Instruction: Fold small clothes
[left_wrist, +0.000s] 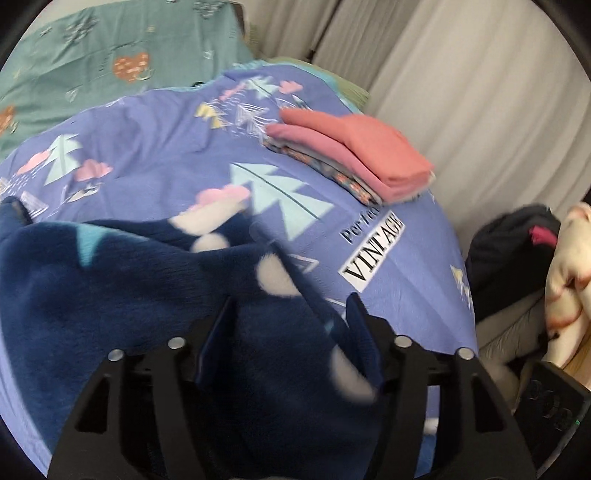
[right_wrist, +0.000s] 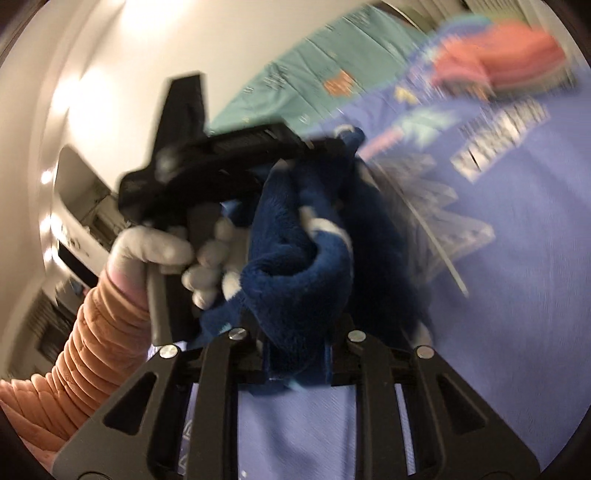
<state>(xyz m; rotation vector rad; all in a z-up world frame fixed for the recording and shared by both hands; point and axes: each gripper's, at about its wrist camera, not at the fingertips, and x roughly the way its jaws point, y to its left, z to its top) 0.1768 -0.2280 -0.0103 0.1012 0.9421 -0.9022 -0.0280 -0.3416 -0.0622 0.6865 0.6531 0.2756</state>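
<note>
Pinching the fleece (right_wrist: 295, 258), the right gripper (right_wrist: 295, 365) is holding it. The left gripper (left_wrist: 291, 332) is standing spread, fleece lying loose between; folded clothes (left_wrist: 354, 158) are sitting at two o'clock.

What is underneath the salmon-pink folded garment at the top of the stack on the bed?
Under the salmon-pink garment lies a darker pink folded piece, then a floral-patterned piece, all on the purple bedspread. Only their edges show; anything deeper in the stack is covered.

A navy fleece garment (left_wrist: 122, 295) with white and pale-blue patches hangs bunched and crumpled over my purple bedspread. Near the bed's far edge sits a neat stack of folded clothes (left_wrist: 354, 158), coral and pink on top.
</note>
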